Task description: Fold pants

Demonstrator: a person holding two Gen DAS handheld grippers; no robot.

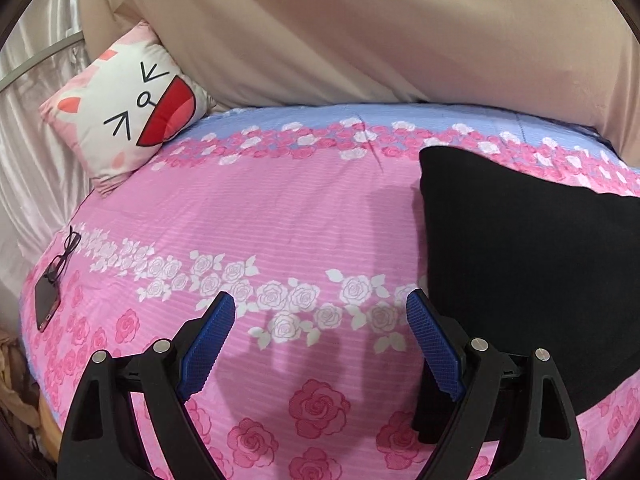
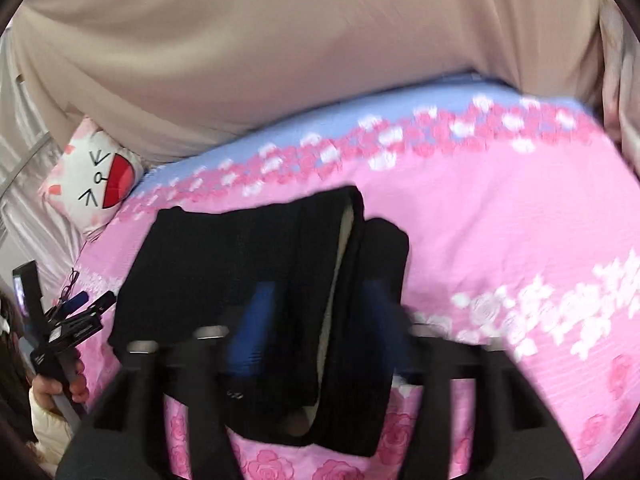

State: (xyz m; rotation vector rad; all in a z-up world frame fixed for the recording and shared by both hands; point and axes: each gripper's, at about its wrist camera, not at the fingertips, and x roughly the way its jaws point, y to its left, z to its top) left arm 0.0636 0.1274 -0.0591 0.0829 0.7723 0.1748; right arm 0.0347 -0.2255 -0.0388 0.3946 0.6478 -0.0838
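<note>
Cat-face pillow (image 1: 128, 114) at bedsheet's far left corner; glasses (image 1: 66, 250) and phone (image 1: 46, 304) at sheet's left edge. Bedsheet (image 1: 280, 216) middle bare, wide room. Left gripper (image 1: 320, 334) over sheet, jaws released, nothing between, just left of pants' left edge. Black pants (image 2: 240, 272) folded on sheet, right of centre, waistband edge showing pale lining. Right gripper (image 2: 316, 320) blurred, jaws astride pants' near edge; grip cannot tell. Sheet right of pants bare.

Both wrist views low over the bed (image 1: 304, 208), angled down toward the shared cat pillow (image 1: 128, 108).
</note>
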